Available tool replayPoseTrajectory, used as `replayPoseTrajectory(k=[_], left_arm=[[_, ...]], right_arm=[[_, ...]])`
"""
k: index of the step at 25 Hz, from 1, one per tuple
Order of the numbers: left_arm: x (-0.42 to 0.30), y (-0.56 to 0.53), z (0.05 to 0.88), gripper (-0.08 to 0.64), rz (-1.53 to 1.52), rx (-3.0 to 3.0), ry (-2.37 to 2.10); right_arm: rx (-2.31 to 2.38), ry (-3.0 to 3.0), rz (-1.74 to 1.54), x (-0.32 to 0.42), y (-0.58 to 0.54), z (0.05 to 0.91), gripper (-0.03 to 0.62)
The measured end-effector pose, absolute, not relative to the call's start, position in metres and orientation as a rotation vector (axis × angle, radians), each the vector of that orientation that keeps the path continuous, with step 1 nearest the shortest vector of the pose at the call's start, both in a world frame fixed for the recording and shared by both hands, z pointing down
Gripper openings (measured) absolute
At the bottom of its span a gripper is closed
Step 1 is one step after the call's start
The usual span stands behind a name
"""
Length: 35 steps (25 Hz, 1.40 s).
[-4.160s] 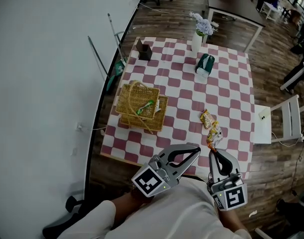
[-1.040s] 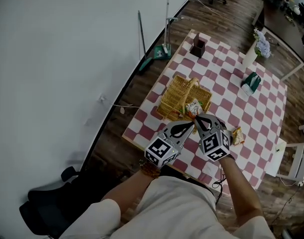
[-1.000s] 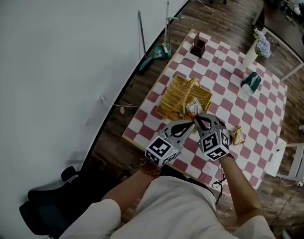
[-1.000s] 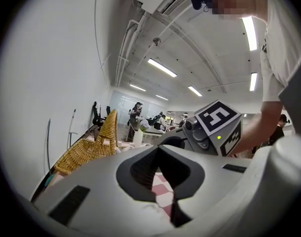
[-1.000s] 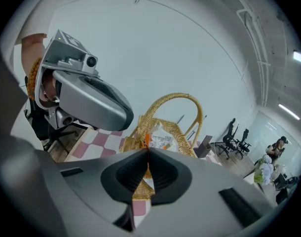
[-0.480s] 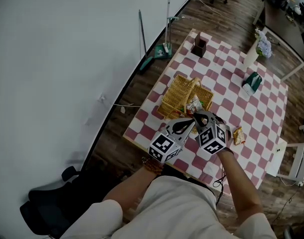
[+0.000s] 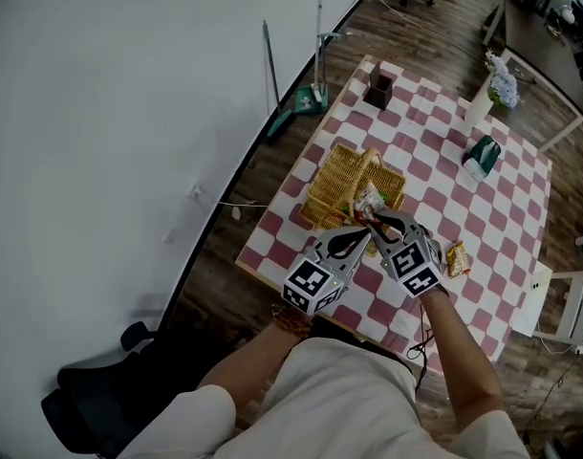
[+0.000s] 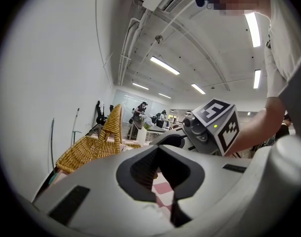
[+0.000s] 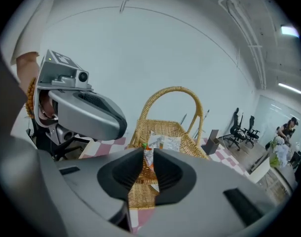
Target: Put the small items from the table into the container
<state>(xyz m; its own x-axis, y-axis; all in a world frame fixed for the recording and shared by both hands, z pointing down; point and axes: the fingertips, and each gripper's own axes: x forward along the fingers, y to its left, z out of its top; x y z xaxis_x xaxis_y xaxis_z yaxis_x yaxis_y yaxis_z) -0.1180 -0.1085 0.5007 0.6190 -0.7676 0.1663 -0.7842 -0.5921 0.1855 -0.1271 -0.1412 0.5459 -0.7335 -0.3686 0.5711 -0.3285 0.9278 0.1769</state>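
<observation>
Where I am standing: at the near edge of the table, which is wearing a red-and-white checked cloth
Basket: wicker, sitting towards the table's left side; its hoop handle is standing upright
Left gripper: my fingers are lying together at the tips, gripping nothing; it is hovering just beside the right one, short of the basket
Right gripper: my fingers are opening; the tail of the snack packet is sitting between them, with a gap showing beside it
Vase: white, holding pale flowers, standing at the far end of the table
Green box: lying just this side of the vase
Dark box: standing at the far left corner
Snack packet: silver and orange, hanging at the basket's near rim, above the wicker
Second packet: lying on the cloth just right of my right gripper, outside the basket
</observation>
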Motion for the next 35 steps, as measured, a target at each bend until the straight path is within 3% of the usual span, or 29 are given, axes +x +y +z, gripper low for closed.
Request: replayPoseTrajectory(k=[13, 25, 35], left_arm=[[-0.068, -0.091, 0.445, 0.026, 0.005, 2.725, -1.119], [0.017, -0.06, 0.396, 0.026, -0.06, 2.818, -0.837], [0.074, -0.027, 0.377, 0.026, -0.085, 2.88, -0.618]], right_arm=[[0.821, -2.621, 0.1, -0.047, -0.12, 0.481, 0.085], [1.159, -2.62, 0.132, 0.045, -0.08, 0.422, 0.021], [1.391, -2.621, 0.12, 0.103, -0.046, 0.394, 0.014]])
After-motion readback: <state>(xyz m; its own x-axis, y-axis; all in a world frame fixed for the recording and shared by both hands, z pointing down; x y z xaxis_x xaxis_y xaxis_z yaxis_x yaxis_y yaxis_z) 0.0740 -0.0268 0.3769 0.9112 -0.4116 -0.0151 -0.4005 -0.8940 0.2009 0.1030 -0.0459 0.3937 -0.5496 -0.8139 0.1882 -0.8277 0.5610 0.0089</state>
